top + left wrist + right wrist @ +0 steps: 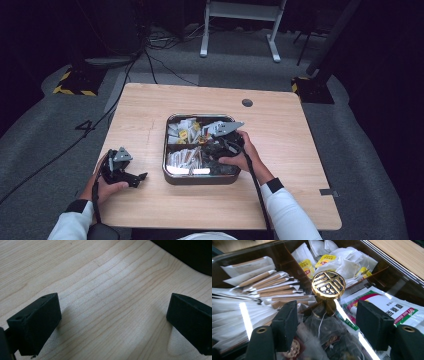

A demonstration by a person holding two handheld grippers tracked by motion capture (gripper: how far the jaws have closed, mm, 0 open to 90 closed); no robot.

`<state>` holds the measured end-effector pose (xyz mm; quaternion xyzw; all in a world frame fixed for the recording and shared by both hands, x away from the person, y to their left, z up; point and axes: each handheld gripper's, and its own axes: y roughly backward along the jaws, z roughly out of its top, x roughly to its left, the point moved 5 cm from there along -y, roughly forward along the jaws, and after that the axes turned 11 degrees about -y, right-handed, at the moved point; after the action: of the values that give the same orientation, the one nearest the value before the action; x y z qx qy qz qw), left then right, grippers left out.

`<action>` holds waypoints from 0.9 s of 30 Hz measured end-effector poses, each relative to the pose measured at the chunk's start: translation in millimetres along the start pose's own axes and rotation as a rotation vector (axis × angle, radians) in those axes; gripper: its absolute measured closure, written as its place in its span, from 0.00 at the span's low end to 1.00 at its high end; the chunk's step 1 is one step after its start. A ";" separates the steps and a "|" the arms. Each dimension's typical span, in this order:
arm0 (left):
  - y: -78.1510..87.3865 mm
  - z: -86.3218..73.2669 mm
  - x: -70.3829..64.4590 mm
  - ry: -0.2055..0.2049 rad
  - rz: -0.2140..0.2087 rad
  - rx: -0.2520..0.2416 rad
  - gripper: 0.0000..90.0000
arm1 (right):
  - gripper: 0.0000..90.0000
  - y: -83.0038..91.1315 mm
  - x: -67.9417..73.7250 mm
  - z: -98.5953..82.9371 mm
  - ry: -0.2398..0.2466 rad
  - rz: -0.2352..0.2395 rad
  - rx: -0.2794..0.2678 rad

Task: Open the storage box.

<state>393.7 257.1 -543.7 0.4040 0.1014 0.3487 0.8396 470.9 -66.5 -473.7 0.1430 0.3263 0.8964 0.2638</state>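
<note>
The right gripper [325, 322] stands open, its 2 jaws on either side of the stem under the brass knob [328, 285], probably so that closing will catch the stem and lift the glass lid [387, 262]. The knob is round, gold and black, with a pattern, and sits in the centre of the frame. The lid covers a tray [170, 175] of tea bags and sachets at the middle of the bench [280, 190]. The left gripper [113, 322] rests open on bare wood at lower left, apparently waiting.

The left gripper [141, 176] rests low, fingers [35, 325] spread; the right gripper [207, 150] hovers, fingers [285, 323] parted.
</note>
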 end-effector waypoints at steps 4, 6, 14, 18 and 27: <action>-0.1 0.1 -0.1 0.000 0.000 0.000 0.00 | 0.43 -7.7 0.8 6.4 -0.011 0.002 0.010; 0.0 0.0 0.0 0.000 0.000 0.000 0.00 | 0.43 -9.7 0.4 7.4 -0.016 0.002 0.014; -0.1 0.1 0.0 0.001 0.000 -0.001 0.00 | 0.48 -17.8 -0.2 15.5 -0.032 0.025 0.041; 0.0 0.0 0.0 0.000 0.000 0.000 0.00 | 0.54 -22.2 0.8 20.2 -0.030 0.028 0.047; -0.1 0.0 0.0 0.000 -0.001 0.000 0.00 | 0.65 -25.6 1.9 24.7 -0.033 0.018 0.047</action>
<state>393.7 257.1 -543.7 0.4038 0.1015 0.3486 0.8397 489.7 -36.2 -472.0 0.1668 0.3415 0.8883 0.2577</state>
